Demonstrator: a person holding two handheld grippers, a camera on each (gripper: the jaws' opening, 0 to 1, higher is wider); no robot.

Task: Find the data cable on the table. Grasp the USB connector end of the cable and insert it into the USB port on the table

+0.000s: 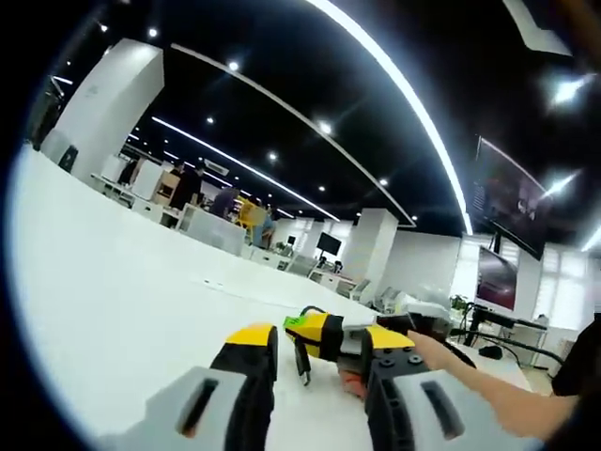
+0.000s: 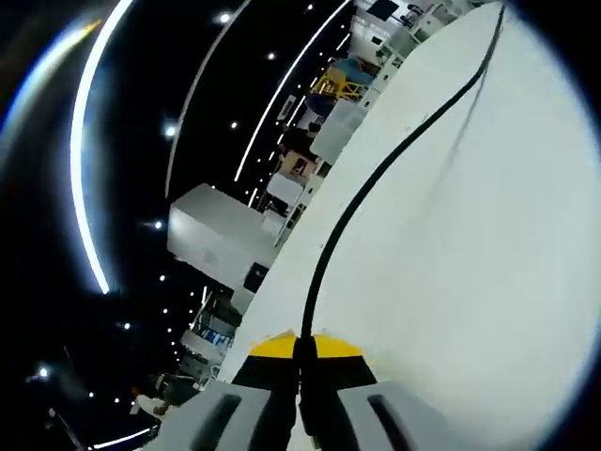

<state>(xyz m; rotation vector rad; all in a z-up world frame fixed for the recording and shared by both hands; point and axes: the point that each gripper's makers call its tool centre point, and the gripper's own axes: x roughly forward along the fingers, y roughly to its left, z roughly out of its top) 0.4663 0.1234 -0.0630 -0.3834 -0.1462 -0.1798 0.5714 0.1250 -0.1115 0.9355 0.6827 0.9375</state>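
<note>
White tabletop (image 2: 470, 282) under dark office ceiling (image 1: 310, 56). Right tongs (image 2: 302, 355) clenched on black cable (image 2: 347, 216), trailing ahead across tabletop. Left tongs (image 1: 319, 352) released, above tabletop, with right tongs just ahead, short cable end hanging below them.

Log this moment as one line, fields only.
right gripper: shut on thin black data cable | left gripper: open | cable trails across white table
</note>
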